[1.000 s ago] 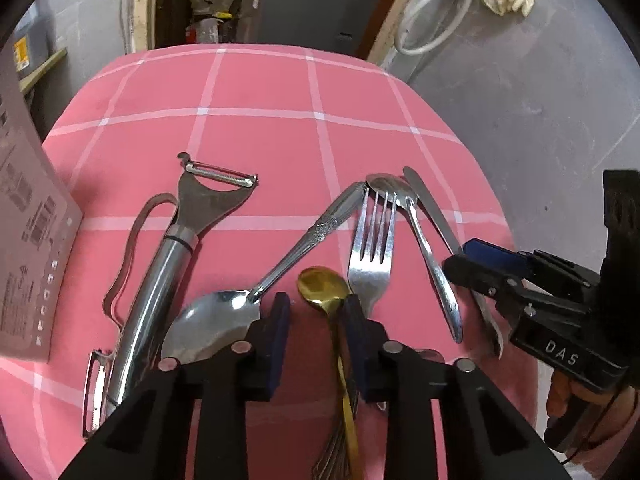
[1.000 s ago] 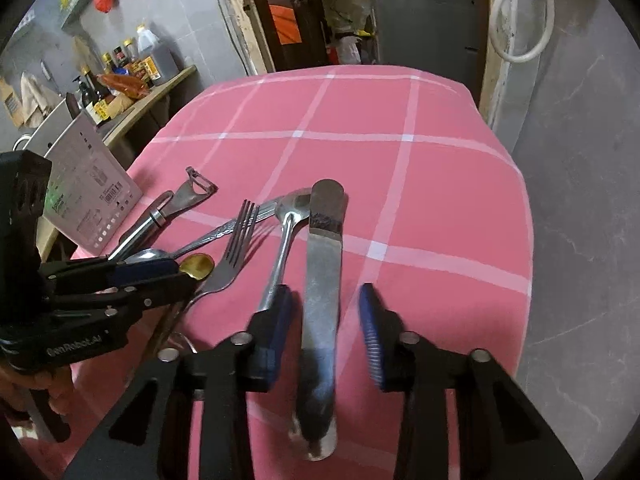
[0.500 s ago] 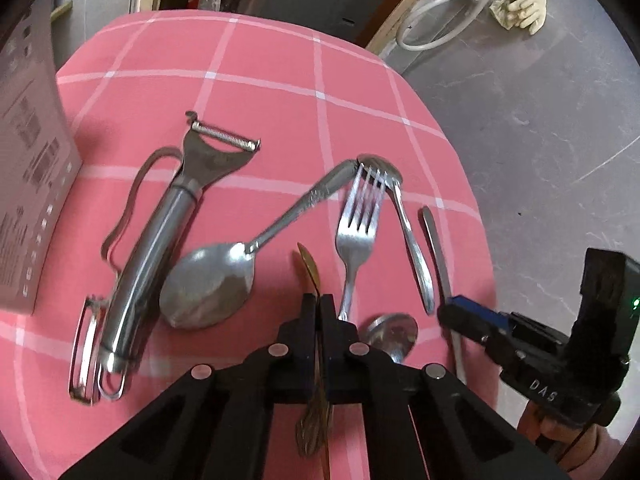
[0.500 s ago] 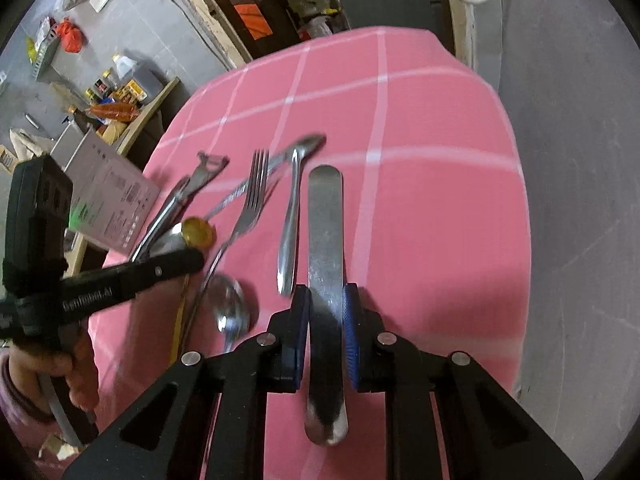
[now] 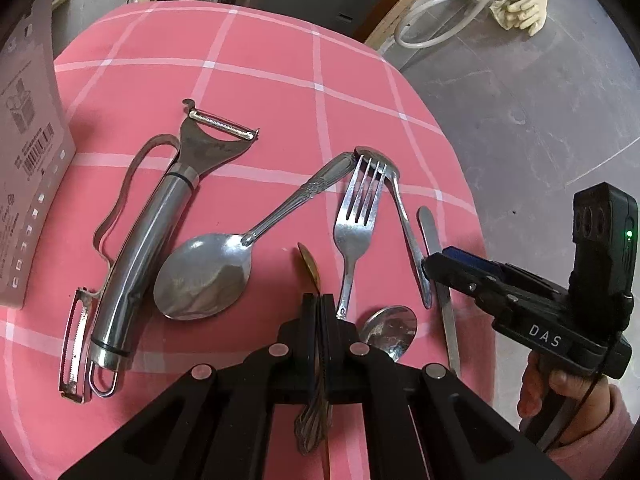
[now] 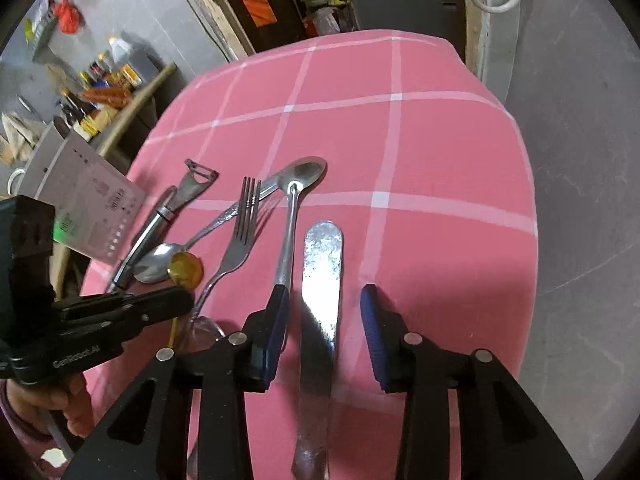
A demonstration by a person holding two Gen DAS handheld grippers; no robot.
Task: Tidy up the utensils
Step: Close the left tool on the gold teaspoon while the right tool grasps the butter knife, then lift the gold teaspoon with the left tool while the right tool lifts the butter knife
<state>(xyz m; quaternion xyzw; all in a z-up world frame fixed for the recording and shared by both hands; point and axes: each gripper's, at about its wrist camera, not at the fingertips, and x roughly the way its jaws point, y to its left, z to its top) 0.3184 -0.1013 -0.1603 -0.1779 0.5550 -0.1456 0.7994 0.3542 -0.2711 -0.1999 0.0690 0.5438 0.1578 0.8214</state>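
Left gripper (image 5: 319, 304): I held it clenched on the gold spoon (image 5: 308, 264), bowl on edge above the tablecloth (image 5: 272, 60); it could twist out.
Right gripper (image 6: 324, 308): released, straddling the knife (image 6: 320, 280).
Fork (image 5: 356, 224): lay just beside; I risked snagging it.

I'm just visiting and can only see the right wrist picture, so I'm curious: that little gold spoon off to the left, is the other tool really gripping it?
Observer: Yes. In the left wrist view the left gripper has its fingers closed flat on the handle of the gold spoon, with the bowl tipped on edge.
Operator: What's past the end of the peeler? The tool blocks it for me.
Observer: A second, flat peeler blade lies on the pink tablecloth, right beside the ring end of that handle.
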